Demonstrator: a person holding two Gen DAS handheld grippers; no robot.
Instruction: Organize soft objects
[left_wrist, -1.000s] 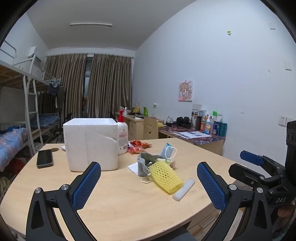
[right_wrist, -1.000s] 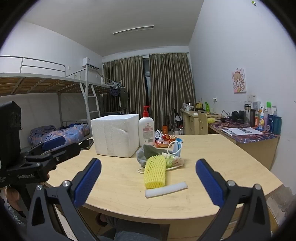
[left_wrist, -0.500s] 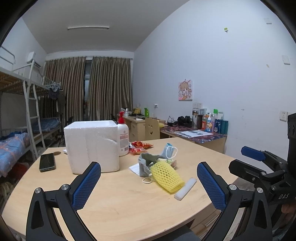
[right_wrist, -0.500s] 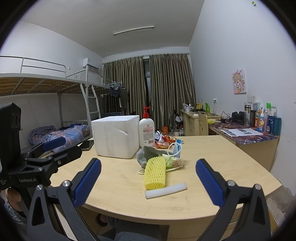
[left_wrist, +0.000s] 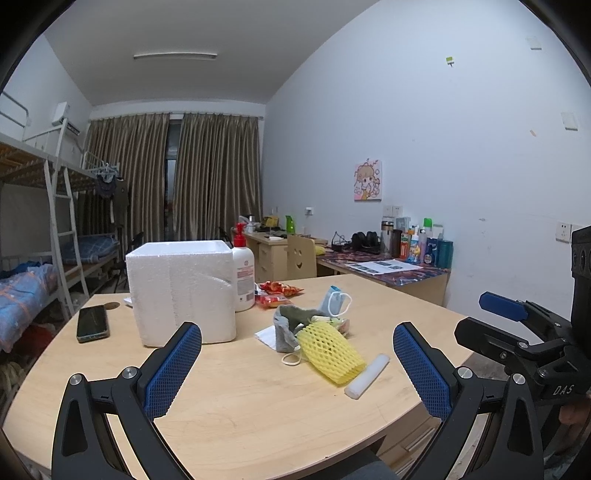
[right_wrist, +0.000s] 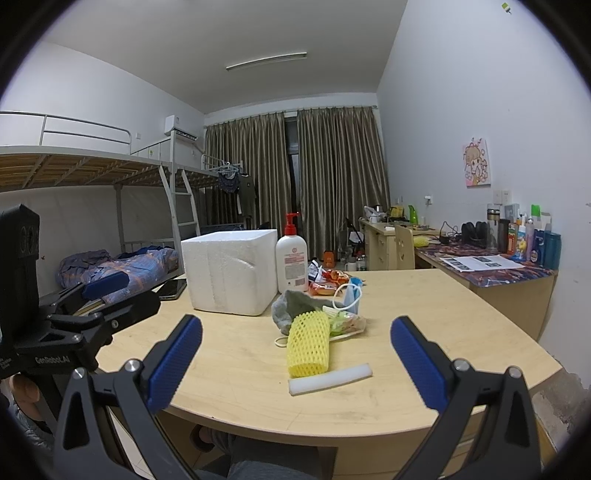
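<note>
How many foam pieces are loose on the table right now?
2: a yellow foam net sleeve beside the sock pile, and a white foam stick just in front of it. Others may hide under the pile.

The left gripper (left_wrist: 295, 369) has two black angular arms, each tipped with a blue pad of fine mesh texture and fastened with round silver screws. The right gripper (right_wrist: 295, 367) is built the same: black frame, blue textured pads, silver screw heads at the joints. Seen from the side, the right one carries white "DAS" lettering on its black body, and the left one reads "GenRobot.AI". Both have a tall black block behind. The person wears grey trousers.
</note>
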